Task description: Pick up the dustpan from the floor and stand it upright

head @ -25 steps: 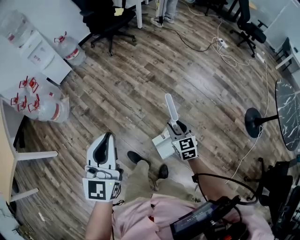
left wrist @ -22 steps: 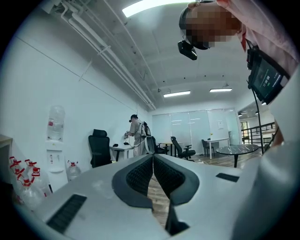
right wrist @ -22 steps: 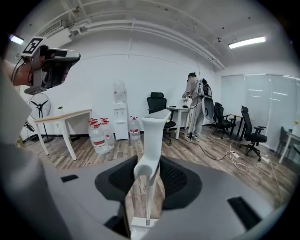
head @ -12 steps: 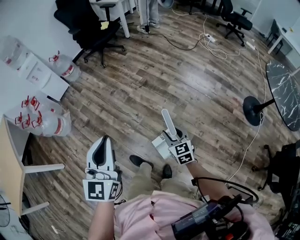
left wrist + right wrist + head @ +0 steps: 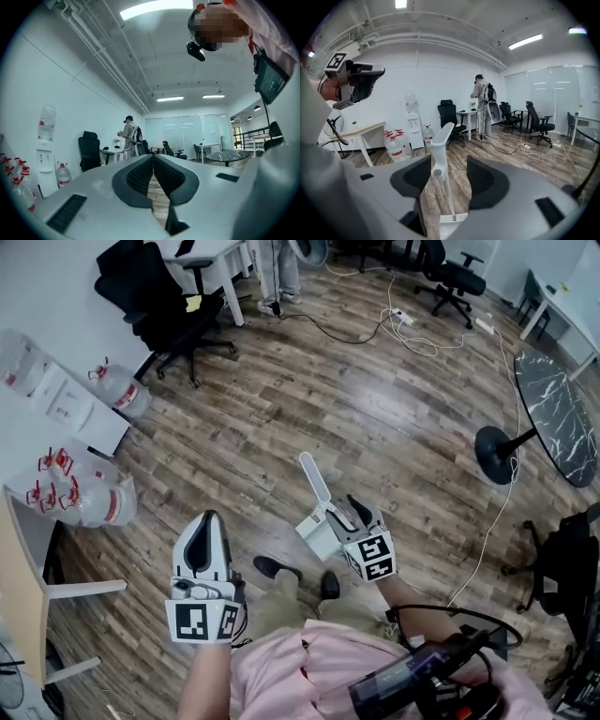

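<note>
White dustpan (image 5: pixel 319 529) stands handle-up between the spread jaws of the right hand-held gripper (image 5: pixel 345 512). Its handle has tipped leftward over the last second. Release appears under way, so the task is nearly complete. Left hand-held gripper (image 5: pixel 210 519) is pressed together, empty.

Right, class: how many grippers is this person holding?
2. The left gripper is low on the left of the head view, jaws together with nothing between them. The right gripper is near the centre, jaws apart on either side of the white dustpan handle.
</note>
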{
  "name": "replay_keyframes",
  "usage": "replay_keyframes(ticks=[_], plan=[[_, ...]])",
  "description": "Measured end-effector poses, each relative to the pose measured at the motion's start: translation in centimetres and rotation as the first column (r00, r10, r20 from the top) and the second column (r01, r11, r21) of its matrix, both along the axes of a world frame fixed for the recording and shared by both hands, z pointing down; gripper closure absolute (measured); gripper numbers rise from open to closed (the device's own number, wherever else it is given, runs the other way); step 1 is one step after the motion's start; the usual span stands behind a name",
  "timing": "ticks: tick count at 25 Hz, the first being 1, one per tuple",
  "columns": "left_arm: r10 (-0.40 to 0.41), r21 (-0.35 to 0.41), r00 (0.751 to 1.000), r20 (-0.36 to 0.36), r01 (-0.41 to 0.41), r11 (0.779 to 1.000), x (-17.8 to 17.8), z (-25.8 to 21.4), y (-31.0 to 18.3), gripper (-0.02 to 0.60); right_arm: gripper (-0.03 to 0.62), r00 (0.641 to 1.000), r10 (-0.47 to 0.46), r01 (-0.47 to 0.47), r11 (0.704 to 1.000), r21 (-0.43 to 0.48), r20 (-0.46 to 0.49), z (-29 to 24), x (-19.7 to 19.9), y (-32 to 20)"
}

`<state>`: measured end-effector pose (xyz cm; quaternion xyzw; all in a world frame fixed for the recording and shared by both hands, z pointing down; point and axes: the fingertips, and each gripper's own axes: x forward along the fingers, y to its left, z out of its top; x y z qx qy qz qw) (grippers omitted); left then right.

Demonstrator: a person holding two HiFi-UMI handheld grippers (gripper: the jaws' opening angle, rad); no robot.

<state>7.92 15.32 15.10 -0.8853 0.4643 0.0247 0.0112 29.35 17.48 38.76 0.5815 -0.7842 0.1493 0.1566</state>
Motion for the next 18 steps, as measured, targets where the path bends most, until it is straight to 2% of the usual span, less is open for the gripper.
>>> replay_keyframes(ticks=[3,6,9,12,18], plan=[[-0.026,0.001,0.999,-0.026,0.026,1.000,0.5,-1.3,-0.1,0.568,0.361,1.000,0.028,-0.028,0.998,0.055,0.009,-3.5,0.8,0.8],[-0.039,0.034,0.999,-0.034,0.040,0.999,1.3,-3.7,-0.4,0.568,0.399,1.000,0.010,-0.013,0.991,0.132,0.022,-8.7,0.5,0.1],[-0.029,0.088,0.999,-0.039,0.032,0.996,2.8,-6.7,-0.6,0.568,0.471,0.999,-0.020,0.012,0.972,0.234,0.031,-15.2,-0.5,-1.3],[-0.027,0.140,0.999,-0.027,0.031,0.990,4.3,-9.2,-0.6,0.568,0.592,1.000,-0.024,0.021,0.944,0.330,0.005,-21.1,-1.6,-2.4],[-0.017,0.198,1.000,-0.001,0.017,0.980,5.8,-11.5,-0.1,0.568,0.592,0.999,-0.040,0.037,0.900,0.435,-0.003,-27.3,-4.0,-2.7]])
